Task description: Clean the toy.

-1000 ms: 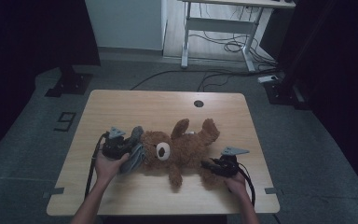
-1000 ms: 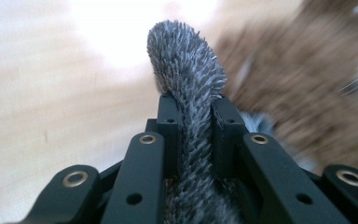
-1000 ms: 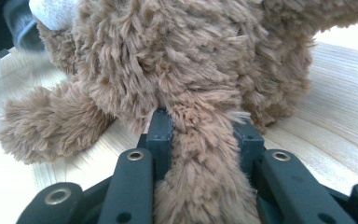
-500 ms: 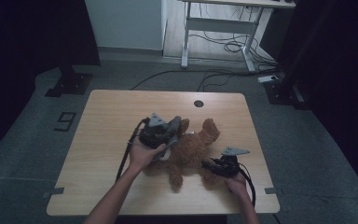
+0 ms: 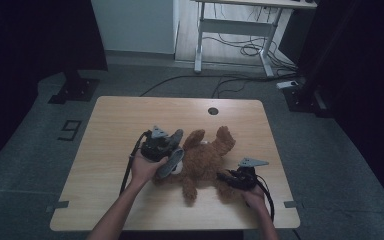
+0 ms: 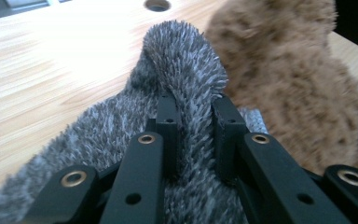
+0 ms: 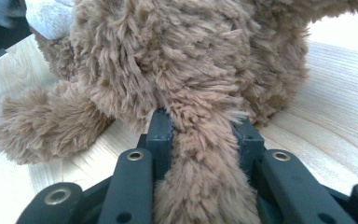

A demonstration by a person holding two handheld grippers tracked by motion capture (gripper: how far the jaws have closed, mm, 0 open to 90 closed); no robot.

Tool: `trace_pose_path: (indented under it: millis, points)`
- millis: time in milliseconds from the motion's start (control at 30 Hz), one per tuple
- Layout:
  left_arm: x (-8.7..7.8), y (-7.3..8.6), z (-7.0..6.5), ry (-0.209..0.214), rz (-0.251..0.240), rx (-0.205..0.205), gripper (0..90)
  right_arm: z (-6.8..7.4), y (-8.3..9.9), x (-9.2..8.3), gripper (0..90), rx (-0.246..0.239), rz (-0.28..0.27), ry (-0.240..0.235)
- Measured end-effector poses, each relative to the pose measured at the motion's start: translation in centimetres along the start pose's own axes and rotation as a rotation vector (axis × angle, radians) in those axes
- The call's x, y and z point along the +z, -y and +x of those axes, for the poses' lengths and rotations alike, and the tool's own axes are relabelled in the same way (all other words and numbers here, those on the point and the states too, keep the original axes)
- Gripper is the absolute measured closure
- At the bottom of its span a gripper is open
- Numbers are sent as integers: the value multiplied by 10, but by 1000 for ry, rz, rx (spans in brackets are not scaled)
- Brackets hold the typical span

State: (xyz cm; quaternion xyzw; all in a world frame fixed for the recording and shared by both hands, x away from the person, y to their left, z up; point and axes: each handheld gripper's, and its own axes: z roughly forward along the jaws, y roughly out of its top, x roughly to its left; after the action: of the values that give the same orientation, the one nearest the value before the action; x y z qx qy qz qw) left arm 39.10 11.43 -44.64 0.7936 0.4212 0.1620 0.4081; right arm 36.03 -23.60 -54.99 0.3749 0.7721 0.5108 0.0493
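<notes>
Lying near the front middle of the wooden worktop (image 5: 130, 120), a brown plush bear (image 5: 205, 160) is held from both sides. The left gripper (image 5: 172, 150) pinches a fold of grey furry fabric (image 6: 186, 60) between its 2 jaws, right beside the bear's head end; the jaws stand narrow, with the pile bunched up between them. The right gripper (image 5: 225, 177) is clamped on 1 of the bear's brown limbs (image 7: 205, 154), the fur squeezed thin between the jaws, while the rest of the body rests on the wood.

Both pieces look light and very soft: they should fold and sag rather than keep any shape, and the long pile may let a shallow grip slide off. A limb near where it joins the body, or a doubled fold of the grey fabric, seems the surest hold. Nothing here looks fragile, so a firm squeeze should do no harm.
</notes>
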Motion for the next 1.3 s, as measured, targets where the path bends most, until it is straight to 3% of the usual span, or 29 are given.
trace_pose_path:
  millis: [200, 433, 533, 667, 767, 867, 1000, 1167, 1300]
  points:
    - [-6, 24, 27, -28, -10, -80, 757, 0, 0, 1, 672, 6, -3, -3]
    - [-5, 46, 40, -63, 6, -111, 759, 0, 1, 1, 672, 8, -5, -4]
    - [-3, 58, 46, -80, 48, -122, 759, 0, 1, 2, 672, 9, -5, -2]
    - [11, 79, 52, -35, 111, -158, 758, 0, 1, 2, 672, 12, -2, -1]
    - [17, 86, 51, -18, 103, -169, 758, 0, 1, 3, 673, 11, -2, 4]
    - [13, 79, 52, -23, 86, -166, 757, 0, 1, 4, 673, 9, -3, 12]
    - [-9, 58, 50, -48, 20, -127, 755, -1, -1, 6, 673, 12, -8, 39]
    - [-33, 23, 31, -51, -71, -56, 753, -3, -3, 9, 674, 16, -11, 72]
    - [-35, -4, 13, -1, -120, -22, 751, -3, -5, 12, 676, 17, -21, 93]
